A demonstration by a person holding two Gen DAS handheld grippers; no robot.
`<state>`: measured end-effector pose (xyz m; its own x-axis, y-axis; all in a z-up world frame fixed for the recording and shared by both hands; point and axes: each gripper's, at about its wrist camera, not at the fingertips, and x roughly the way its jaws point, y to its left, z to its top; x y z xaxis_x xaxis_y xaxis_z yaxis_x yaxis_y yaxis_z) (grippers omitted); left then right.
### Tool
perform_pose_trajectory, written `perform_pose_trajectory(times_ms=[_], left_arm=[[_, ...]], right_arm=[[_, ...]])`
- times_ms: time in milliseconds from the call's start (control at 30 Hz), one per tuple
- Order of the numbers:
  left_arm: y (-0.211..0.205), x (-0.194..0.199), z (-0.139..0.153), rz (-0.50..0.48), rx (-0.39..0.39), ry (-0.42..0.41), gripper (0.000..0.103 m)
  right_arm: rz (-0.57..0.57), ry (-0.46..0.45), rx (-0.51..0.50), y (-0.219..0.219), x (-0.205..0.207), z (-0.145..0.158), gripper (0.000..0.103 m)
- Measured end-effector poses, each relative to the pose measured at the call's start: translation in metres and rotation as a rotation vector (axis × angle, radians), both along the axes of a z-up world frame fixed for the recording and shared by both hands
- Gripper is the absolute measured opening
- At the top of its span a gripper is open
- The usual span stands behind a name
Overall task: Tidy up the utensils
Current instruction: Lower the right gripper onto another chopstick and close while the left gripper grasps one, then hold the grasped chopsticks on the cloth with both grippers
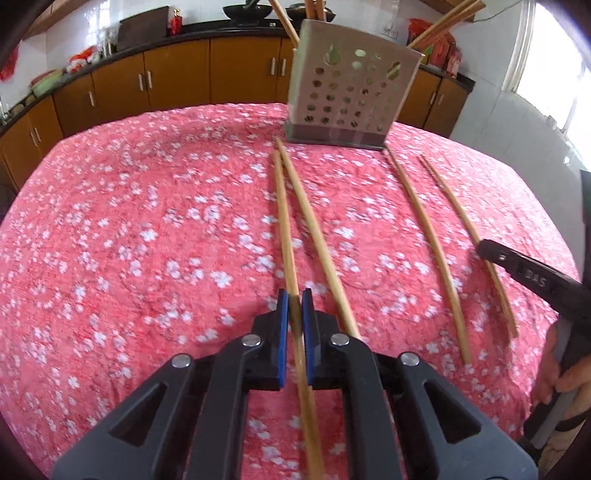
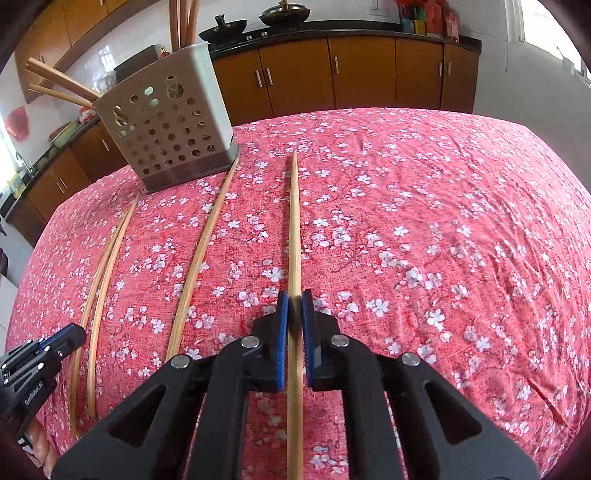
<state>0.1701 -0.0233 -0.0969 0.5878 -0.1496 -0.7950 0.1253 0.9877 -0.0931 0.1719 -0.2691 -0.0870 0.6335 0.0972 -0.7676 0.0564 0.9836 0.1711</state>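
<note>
Left gripper (image 1: pixel 294 306) low over near edge of tabletop (image 1: pixel 147 229), jaws closed on leftmost chopstick (image 1: pixel 283 221); stick ran between blue pads (image 1: pixel 282 332) toward far edge. Second chopstick (image 1: pixel 314 236) lay just beside it, tips nearly touching near the holder (image 1: pixel 351 99). Two more chopsticks lay apart toward right edge: third (image 1: pixel 428 243) and fourth (image 1: pixel 461 229).

Right gripper (image 2: pixel 294 310) also low over near edge, jaws gripping the fourth chopstick (image 2: pixel 294 229), rightmost of the four. Third chopstick (image 2: pixel 199 258) lay beside, far tip touching holder (image 2: pixel 166 129) base. Left pair (image 2: pixel 107 266) lay farther toward left edge, beside left gripper (image 2: pixel 55 343).

Holder stood upright at far edge, perforated, on dark base, already carrying several chopsticks (image 1: pixel 443 22) leaning out the top. Tabletop covered with pink floral cloth (image 2: pixel 424 221). Cabinets (image 2: pixel 332 74) behind.
</note>
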Motion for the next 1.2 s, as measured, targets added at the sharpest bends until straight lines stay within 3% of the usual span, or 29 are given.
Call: perform_pose_trajectory(times_ms=[233,400,1200], left_arm=[[0.038,0.030,0.001,0.125,0.040,-0.003,0.008],[0.059,0.054,0.001,0.157,0.030,-0.002,0.009],[0.069,0.062,0.000,0.154,-0.001,-0.030,0.010]], right_arm=[[0.008,-0.014,-0.030,0.001,0.006,0.001,0.008],[0.010,-0.016,-0.060,0.001,0.022,0.000,0.008],[0.009,-0.022,-0.057,-0.005,0.038,-0.005,0.009]])
